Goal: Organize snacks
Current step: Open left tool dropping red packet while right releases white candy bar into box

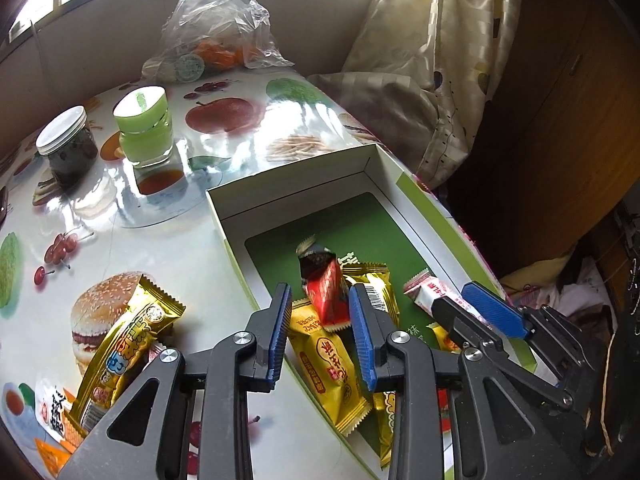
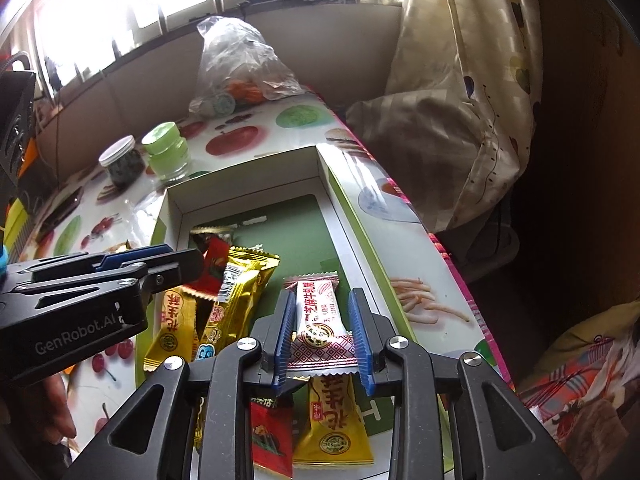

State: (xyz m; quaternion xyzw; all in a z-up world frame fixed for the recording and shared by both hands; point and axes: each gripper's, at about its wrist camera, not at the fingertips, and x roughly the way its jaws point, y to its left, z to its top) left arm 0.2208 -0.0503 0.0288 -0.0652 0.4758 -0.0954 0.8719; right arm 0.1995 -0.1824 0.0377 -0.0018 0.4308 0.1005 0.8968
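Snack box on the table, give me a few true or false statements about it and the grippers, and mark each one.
1. The box already holds several snack packets. True.
2. A gold snack packet lies on the table outside the box. True.
3. The white and pink packet lies between the right gripper fingers. True.
4. The green-lidded jar stands inside the box. False: it stands on the table, beyond the box, next to a dark jar with a white lid.
5. The left gripper hangs over the clear plastic bag. False: it hangs over the box's near end; the bag sits at the table's far end.
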